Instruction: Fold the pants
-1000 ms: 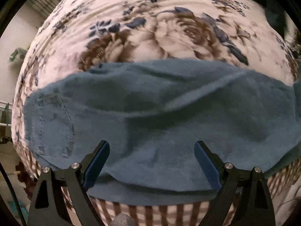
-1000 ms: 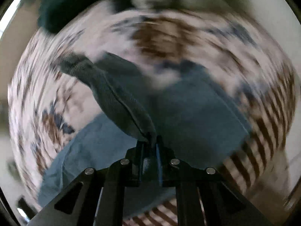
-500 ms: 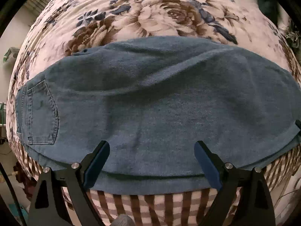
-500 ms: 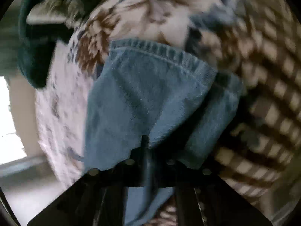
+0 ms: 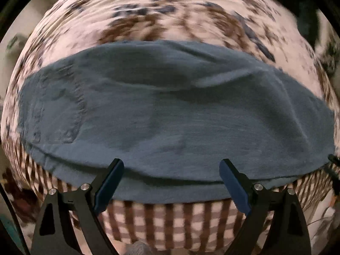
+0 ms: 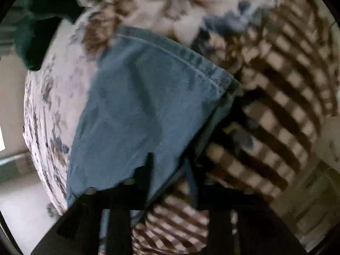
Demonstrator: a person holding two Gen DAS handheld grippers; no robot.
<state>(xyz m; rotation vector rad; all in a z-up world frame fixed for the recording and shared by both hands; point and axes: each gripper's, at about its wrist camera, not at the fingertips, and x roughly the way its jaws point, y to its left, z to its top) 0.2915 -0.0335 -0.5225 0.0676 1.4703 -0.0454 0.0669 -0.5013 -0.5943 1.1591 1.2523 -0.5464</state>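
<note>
Blue denim pants (image 5: pixel 170 110) lie spread across the bed, with a back pocket (image 5: pixel 59 114) at the left. My left gripper (image 5: pixel 171 182) is open and empty, its jaws wide apart just above the pants' near edge. In the right wrist view the pants' hem end (image 6: pixel 148 106) lies folded over on the bed. My right gripper (image 6: pixel 167 170) is blurred; its jaws look slightly parted around the denim edge, and I cannot tell whether they still grip it.
The bed has a floral cover (image 5: pixel 170 17) and a brown-and-white checked part (image 5: pixel 170 218) along the near side. A dark green cloth (image 6: pixel 36 29) lies at the far end. The floor (image 6: pixel 17 201) shows beside the bed.
My right gripper carried the pant leg over and laid its hem end down on the bed; its jaws now look parted. My left gripper shifted over the pants, still open.
</note>
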